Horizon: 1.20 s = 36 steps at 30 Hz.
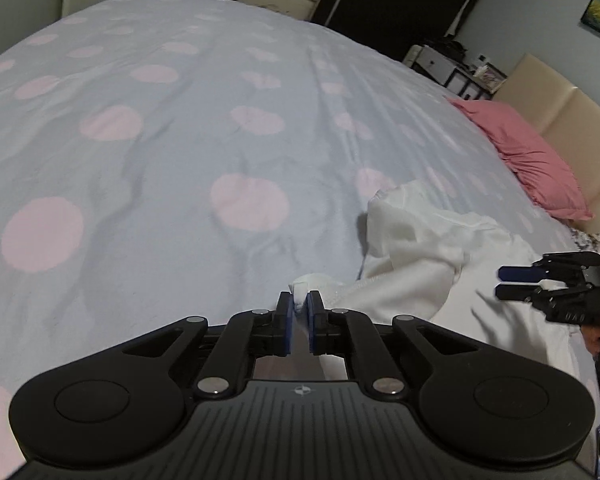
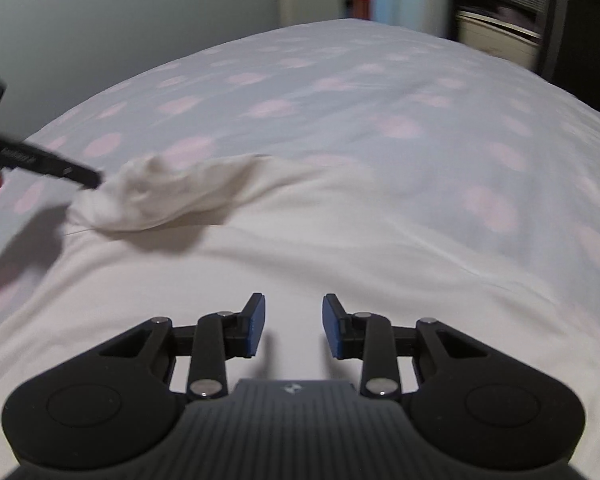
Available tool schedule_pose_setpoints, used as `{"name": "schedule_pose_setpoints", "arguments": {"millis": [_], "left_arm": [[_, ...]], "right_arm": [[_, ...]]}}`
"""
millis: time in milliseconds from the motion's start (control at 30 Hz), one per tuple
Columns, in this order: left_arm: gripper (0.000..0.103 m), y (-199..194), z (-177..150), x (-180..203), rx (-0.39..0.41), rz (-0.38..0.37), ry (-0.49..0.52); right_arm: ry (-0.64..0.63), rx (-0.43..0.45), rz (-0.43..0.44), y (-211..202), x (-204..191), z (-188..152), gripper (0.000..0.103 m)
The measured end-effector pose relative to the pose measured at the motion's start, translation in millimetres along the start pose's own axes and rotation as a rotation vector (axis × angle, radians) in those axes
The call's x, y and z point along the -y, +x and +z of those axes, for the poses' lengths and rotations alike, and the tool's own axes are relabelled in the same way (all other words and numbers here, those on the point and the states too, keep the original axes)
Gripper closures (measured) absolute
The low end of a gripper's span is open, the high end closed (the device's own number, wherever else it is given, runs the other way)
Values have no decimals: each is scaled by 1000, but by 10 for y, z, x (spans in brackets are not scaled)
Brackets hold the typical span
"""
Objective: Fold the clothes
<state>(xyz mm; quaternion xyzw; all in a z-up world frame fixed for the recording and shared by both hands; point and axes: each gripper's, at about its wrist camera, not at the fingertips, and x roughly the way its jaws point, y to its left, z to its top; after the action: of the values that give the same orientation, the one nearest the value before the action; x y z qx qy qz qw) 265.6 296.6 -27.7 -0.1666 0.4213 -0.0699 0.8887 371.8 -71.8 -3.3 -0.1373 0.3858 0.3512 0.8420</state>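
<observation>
My left gripper [image 1: 299,308] is pinching a small bunched corner of the white garment [image 1: 432,264], and the blue pads are pressed on the cloth from both sides. The garment is soft, wrinkled and plain white; most of it lies to the right of this gripper on the bed [image 1: 180,120]. The lifted corner makes a loose hump above the flat part. My right gripper [image 2: 294,330] is spread open just above the flat white cloth [image 2: 300,248], and it holds nothing. In front of both grippers the bed cover, pale with pink spots, is free and wide up to its far edge. Far to the right of my left gripper a pink pillow [image 1: 528,152] lies against a cream headboard [image 1: 572,128], and there the garment ends near the bed's side.
</observation>
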Motion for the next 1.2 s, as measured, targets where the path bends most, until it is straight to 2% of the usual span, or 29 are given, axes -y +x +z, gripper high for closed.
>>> {"name": "schedule_pose_setpoints", "arguments": {"millis": [33, 67, 200, 333, 367, 467, 567, 633, 700, 733, 800, 867, 900, 933, 1100, 1200], "left_arm": [[98, 5, -9, -6, -2, 2, -6], [98, 10, -19, -12, -4, 4, -11], [98, 46, -76, -80, -17, 24, -67], [100, 43, -169, -122, -13, 36, -63], [100, 36, -174, -134, -11, 33, -71], [100, 3, -181, -147, -8, 34, -81], [100, -51, -206, -147, 11, 15, -84], [100, -76, -217, -134, 24, 2, -79], [100, -81, -221, -117, 23, -8, -67], [100, -87, -225, -115, 27, -7, -70], [100, -97, -229, -119, 31, -17, -76], [101, -110, -226, -121, 38, -26, -81], [101, -128, -224, -106, 46, -37, -73], [101, -144, -220, -81, 53, -41, -61], [101, -244, -192, 53, 96, -22, -5], [101, -331, -142, 118, 141, -70, 2]], "right_arm": [[-12, -4, 11, 86, -72, 37, 78], [-1, -3, 12, 157, -98, 92, 79], [149, 56, 27, 327, -53, 483, 78], [246, 135, 75, 309, -67, 918, 73], [244, 134, 97, 318, -106, 995, 72], [187, 91, 80, 407, -289, 1130, 71], [203, 134, 143, 425, -342, 1173, 70], [188, 180, 170, 413, -414, 1253, 57], [104, 140, 171, 478, -588, 1355, 55], [64, 95, 167, 542, -682, 1395, 50], [15, -27, 103, 691, -841, 1400, 49], [-3, -97, 54, 768, -915, 1347, 55], [4, -106, 60, 776, -905, 1327, 89], [20, -101, 76, 762, -868, 1318, 100], [177, 115, 123, 425, -487, 1431, 100], [174, 164, 146, 280, -410, 1491, 100]]}}
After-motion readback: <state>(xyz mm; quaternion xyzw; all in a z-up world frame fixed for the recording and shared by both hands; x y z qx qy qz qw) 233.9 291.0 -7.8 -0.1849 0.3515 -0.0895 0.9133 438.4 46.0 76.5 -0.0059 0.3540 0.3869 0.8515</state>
